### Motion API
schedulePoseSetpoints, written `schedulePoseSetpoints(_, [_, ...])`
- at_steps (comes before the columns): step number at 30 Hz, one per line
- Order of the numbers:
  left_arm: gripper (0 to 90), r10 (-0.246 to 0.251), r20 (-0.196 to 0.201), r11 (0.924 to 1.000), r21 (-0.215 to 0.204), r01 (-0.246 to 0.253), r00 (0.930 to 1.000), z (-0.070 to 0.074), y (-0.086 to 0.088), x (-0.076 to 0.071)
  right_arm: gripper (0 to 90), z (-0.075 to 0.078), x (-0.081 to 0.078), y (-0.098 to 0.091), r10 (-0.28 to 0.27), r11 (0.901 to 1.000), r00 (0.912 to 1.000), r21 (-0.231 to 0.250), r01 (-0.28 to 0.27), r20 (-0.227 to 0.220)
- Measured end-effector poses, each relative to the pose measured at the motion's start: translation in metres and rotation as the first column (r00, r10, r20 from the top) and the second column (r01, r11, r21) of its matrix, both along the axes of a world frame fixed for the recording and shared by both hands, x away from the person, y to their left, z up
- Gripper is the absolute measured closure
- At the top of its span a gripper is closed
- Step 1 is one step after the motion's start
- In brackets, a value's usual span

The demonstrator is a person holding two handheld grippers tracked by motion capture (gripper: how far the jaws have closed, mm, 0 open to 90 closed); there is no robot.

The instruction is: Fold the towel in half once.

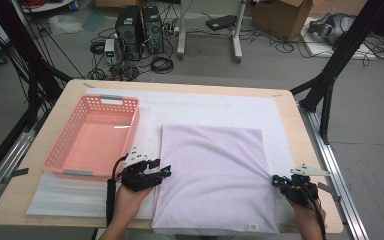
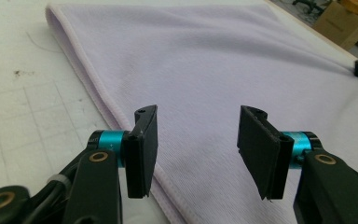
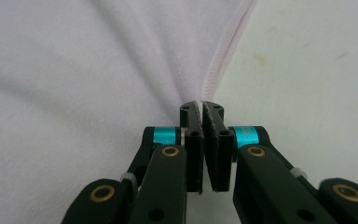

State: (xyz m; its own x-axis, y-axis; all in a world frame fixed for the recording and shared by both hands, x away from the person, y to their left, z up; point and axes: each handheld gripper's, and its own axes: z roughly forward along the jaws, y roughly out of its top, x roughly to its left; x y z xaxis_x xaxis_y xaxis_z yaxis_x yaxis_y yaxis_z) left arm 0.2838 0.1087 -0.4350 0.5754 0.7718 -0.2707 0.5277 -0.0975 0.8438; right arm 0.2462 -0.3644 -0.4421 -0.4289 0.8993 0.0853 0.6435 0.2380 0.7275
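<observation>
While spread flat over the white mat (image 1: 205,107) on the surface (image 1: 290,125), lilac cloth (image 1: 212,175) fills the near middle, just right of the pink basket (image 1: 97,135). Left gripper (image 1: 161,170) at the cloth's left hem, jaws standing apart with the hem and fabric between them, pads not pressing. Right gripper (image 1: 275,181) at the right hem, jaws pinched tight on the cloth's edge, creases fanning out from the pinch (image 3: 200,105).
</observation>
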Motion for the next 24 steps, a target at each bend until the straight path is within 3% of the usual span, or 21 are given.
schedulePoseSetpoints(3, [45.5,0.022,-0.004,0.9997,-0.008,-0.022,0.9998,0.000,-0.002,0.011,79.6,0.003,0.004,0.001,0.022,0.9996,0.9996,-0.019,-0.021,0.017])
schedulePoseSetpoints(4, [44.8,0.032,-0.002,0.9995,-0.003,-0.032,0.9995,-0.001,-0.004,0.016,69.3,0.006,0.007,0.000,0.017,0.9998,0.9995,-0.012,-0.016,0.027])
schedulePoseSetpoints(7, [43.0,0.060,-0.008,0.9979,0.026,-0.060,0.9981,-0.001,-0.008,0.030,58.6,0.011,0.025,-0.006,-0.002,0.9996,0.9991,0.030,0.001,0.043])
schedulePoseSetpoints(9, [42.5,0.097,-0.009,0.9940,0.051,-0.097,0.9952,-0.004,-0.012,0.040,58.3,0.010,0.036,-0.007,-0.013,0.9995,0.9989,0.030,0.011,0.045])
schedulePoseSetpoints(11, [41.4,0.125,-0.007,0.9868,0.104,-0.124,0.9921,-0.005,-0.013,0.048,58.1,0.007,0.048,-0.008,-0.033,0.9987,0.9984,0.041,0.031,0.046])
schedulePoseSetpoints(14, [40.8,0.172,-0.018,0.9792,0.112,-0.169,0.9849,-0.007,-0.013,0.062,56.7,0.001,0.064,-0.005,-0.048,0.9972,0.9979,0.059,0.045,0.044])
schedulePoseSetpoints(16, [40.8,0.194,-0.034,0.9756,0.112,-0.189,0.9805,-0.009,-0.014,0.071,56.0,-0.001,0.073,-0.001,-0.046,0.9981,0.9978,0.043,0.044,0.049])
schedulePoseSetpoints(19, [41.2,0.193,-0.080,0.9744,0.133,-0.182,0.9779,-0.014,-0.017,0.086,53.5,0.000,0.084,0.001,-0.063,0.9972,0.9972,0.042,0.062,0.039])
schedulePoseSetpoints(22, [42.1,0.192,-0.072,0.9739,0.137,-0.182,0.9787,-0.015,-0.022,0.096,52.6,0.002,0.098,0.002,-0.086,0.9946,0.9960,0.060,0.084,0.025])
schedulePoseSetpoints(24, [42.3,0.192,-0.057,0.9701,0.161,-0.181,0.9797,-0.016,-0.027,0.099,52.6,0.002,0.107,0.004,-0.082,0.9952,0.9965,0.055,0.081,0.018])
